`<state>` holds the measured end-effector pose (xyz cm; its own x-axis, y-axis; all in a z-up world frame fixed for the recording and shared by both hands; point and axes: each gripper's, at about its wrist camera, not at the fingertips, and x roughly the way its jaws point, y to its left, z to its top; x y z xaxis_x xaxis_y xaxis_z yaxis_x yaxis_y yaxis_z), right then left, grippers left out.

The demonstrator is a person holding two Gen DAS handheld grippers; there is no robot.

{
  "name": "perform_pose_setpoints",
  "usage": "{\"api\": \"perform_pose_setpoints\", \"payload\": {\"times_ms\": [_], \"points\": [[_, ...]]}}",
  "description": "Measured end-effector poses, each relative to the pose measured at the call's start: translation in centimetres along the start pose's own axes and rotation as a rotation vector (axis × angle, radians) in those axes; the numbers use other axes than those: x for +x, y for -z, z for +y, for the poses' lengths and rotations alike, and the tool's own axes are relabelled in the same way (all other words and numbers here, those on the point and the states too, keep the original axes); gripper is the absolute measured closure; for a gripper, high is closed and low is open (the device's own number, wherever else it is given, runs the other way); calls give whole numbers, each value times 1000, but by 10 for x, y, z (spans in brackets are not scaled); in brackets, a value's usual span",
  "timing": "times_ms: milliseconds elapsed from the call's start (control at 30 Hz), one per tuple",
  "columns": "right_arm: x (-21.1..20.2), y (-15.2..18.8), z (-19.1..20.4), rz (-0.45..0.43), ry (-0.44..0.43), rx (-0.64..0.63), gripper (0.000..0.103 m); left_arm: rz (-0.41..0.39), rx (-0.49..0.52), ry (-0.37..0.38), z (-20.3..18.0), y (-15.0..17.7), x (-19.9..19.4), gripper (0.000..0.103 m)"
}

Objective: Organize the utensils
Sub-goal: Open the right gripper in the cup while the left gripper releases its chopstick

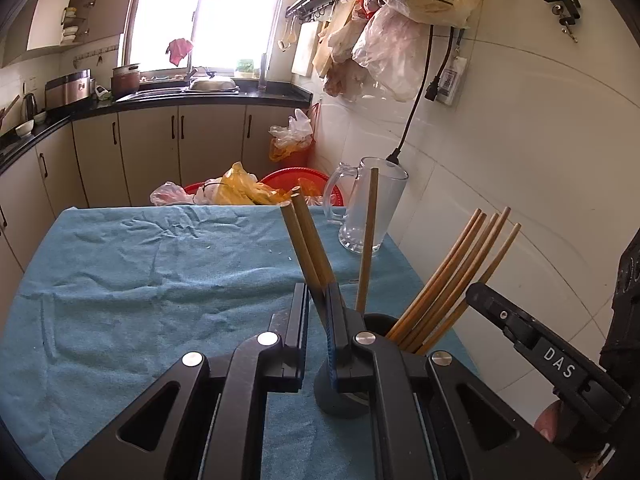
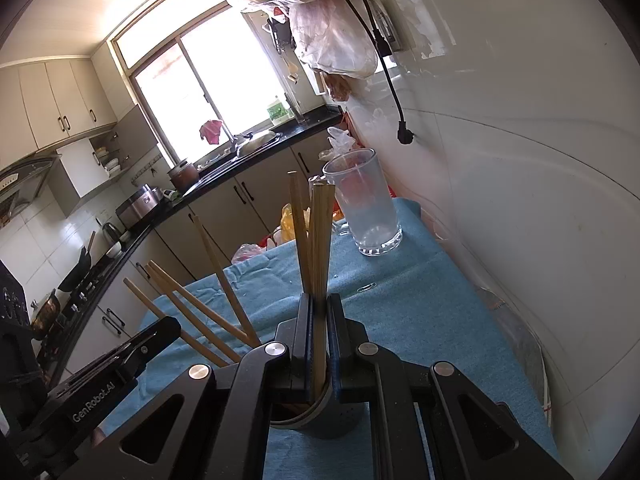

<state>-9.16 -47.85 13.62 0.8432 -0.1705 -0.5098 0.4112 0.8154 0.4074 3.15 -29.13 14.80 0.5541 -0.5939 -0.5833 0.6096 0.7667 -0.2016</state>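
Hand-held grippers [image 1: 318, 300] [image 2: 319, 312] tilted downward over holder [image 1: 340, 400], each clamping chopsticks [image 1: 306, 236] (jaws nearly closed).

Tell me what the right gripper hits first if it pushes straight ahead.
Probably the blue cloth on the table, since the right gripper, shut on chopsticks, points downward; the glass mug stands farther along, slightly right. Depth is unclear.

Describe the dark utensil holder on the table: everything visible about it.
The utensil holder is a dark grey round cup, matte like plastic, with small holes low on its side. It stands upright on the blue cloth, near both grippers. Wooden chopsticks lean out of its open top, fanned against the rim. More chopsticks, clamped in the jaws of each gripper, reach down to its mouth. Its inside is mostly hidden.
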Motion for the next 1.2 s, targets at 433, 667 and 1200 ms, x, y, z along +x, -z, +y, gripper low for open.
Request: {"api": "perform_pose_setpoints", "payload": {"times_ms": [433, 667, 1200], "points": [[-5, 2, -2, -17, -6, 3, 95, -9, 3, -9, -2, 0, -2, 81], [-14, 1, -1, -27, -7, 3, 95, -19, 10, -16, -5, 0, -6, 79], [-32, -1, -4, -56, 65, 1, 63, -20, -5, -122, -4, 1, -15, 58]]}}
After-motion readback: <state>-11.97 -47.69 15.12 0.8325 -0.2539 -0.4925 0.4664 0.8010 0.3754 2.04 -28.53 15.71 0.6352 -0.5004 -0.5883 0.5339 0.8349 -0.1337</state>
